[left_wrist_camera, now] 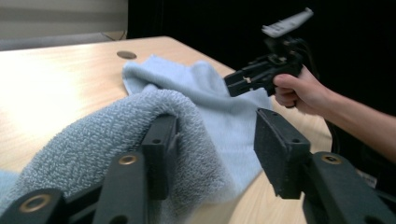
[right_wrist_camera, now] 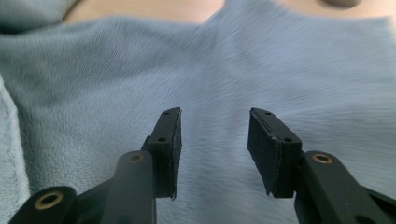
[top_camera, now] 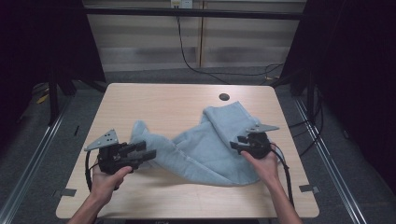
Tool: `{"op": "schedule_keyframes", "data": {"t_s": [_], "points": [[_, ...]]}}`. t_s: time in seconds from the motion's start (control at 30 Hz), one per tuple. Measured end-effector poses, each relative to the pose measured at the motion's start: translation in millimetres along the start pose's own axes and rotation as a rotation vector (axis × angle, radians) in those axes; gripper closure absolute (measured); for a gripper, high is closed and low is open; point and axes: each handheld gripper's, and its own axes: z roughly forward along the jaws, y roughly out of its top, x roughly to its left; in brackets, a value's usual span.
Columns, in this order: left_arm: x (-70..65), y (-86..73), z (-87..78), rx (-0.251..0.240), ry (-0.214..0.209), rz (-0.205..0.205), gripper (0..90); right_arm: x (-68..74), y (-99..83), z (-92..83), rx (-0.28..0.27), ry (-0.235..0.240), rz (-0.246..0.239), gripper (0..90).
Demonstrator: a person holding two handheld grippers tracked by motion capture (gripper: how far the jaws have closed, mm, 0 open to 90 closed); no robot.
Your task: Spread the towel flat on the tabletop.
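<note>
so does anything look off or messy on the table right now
Only the light blue towel: it lies bunched and twisted across the table, not flat. One fold is draped over a jaw of the left hand-held gripper. Nothing looks spilled or damaged.

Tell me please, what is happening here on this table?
A person works a light blue towel on a wooden table with a handheld gripper in each hand. The towel lies crumpled, not folded flat. The left gripper is at its left end, jaws apart, with a fold draped over one jaw. The right gripper hovers over the right part, jaws open, nothing between them.
</note>
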Motion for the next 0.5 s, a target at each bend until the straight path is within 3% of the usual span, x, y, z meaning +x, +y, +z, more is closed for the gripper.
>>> {"op": "schedule_keyframes", "data": {"t_s": [0.1, 0.17, 0.23, 0.3, 0.5], "points": [[5.0, -10.7, -3.5, 0.021, 0.014, 0.001, 50.3, 10.9, -1.9, 14.8, 0.033, 0.016, -0.023, 54.7], [9.7, -18.0, -3.2, 0.060, 0.024, 0.008, 50.8, 15.3, -5.0, 24.6, 0.075, -0.002, -0.050, 54.5], [14.8, -23.9, -4.5, 0.075, 0.048, 0.008, 49.9, 13.2, -9.5, 30.6, 0.104, -0.014, -0.037, 54.6], [19.9, -25.8, -9.7, 0.058, 0.058, -0.014, 48.5, 9.0, -16.5, 35.8, 0.120, -0.035, -0.056, 53.2], [31.1, -12.3, -36.5, -0.036, 0.092, -0.033, 49.5, -5.4, -22.2, 31.2, 0.090, -0.054, -0.013, 53.0]]}}
